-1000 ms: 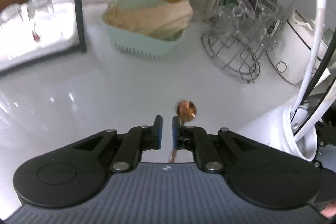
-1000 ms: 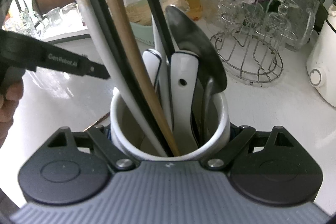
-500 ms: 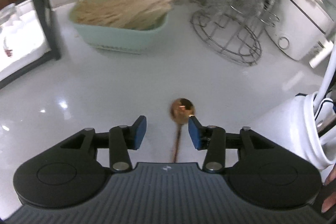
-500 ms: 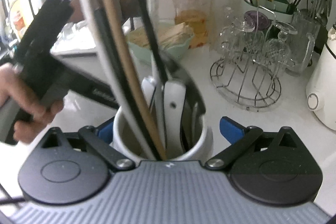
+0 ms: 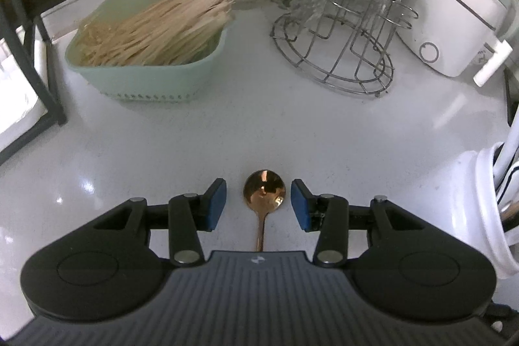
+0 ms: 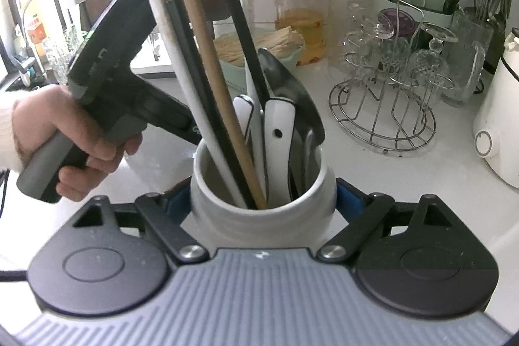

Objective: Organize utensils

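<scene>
A copper spoon lies flat on the white counter, its bowl pointing away from me. My left gripper hovers over it, open, with a blue pad on each side of the bowl and clear of it. My right gripper is shut on the white ceramic utensil holder, its pads pressed against both sides. Several long handles, white, black and wooden, stand in the holder beside a dark ladle. In the left wrist view the holder stands at the right edge.
A mint basket of wooden sticks sits at the back left, with a wire rack of glasses and a white cooker to its right. A black frame leg stands at left. A hand holds the left gripper.
The left jaws went from nearly shut at the spoon's handle to wide apart, and the gripper sank toward the counter. The right jaws spread off the holder, then closed on it again.
</scene>
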Demonstrator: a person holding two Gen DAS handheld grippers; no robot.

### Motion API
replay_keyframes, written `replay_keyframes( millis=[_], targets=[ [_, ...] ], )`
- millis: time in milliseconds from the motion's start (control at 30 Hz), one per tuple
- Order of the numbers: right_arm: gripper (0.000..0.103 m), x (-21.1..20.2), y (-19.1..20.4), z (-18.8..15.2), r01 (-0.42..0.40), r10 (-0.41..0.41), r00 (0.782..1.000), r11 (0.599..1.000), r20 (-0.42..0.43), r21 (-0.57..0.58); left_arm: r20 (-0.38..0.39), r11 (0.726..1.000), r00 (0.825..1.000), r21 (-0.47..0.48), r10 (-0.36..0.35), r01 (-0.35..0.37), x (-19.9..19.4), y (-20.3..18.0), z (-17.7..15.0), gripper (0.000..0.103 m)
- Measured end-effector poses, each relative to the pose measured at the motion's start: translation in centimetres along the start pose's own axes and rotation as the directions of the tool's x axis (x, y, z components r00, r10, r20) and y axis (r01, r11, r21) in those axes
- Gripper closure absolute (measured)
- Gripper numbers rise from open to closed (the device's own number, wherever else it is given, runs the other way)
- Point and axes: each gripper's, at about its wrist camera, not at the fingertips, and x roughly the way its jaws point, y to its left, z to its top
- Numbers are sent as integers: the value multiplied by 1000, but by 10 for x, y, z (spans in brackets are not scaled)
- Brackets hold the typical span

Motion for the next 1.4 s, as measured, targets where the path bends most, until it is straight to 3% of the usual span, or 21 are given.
replay_keyframes(
  millis=[100,233,467,733,1067,1400],
  targets=[
    [12,1,1,0,9,-9,1000,1000,-1,-2,-12,1000,1000,27,8,-7,3,-5,2,55],
    [12,2,0,1,9,-9,1000,1000,-7,0,-11,998,999,56,32,-32,6,-10,3,69],
    [12,4,0,0,6,-6,1000,1000,-3,-11,-18,999,999,13,34,-34,5,-8,6,70],
    [12,7,-1,2,-10,10,1000,1000,-13,-27,57,996,995,-45,76,-73,-33,-8,4,70],
    [12,12,-4,5,-31,31,999,999,-22,-24,145,978,979,-171,147,-121,-90,-14,-23,70],
    [12,13,-5,5,-34,34,999,999,-13,-24,156,964,971,-224,182,-145,-122,-34,-52,70]
  ],
)
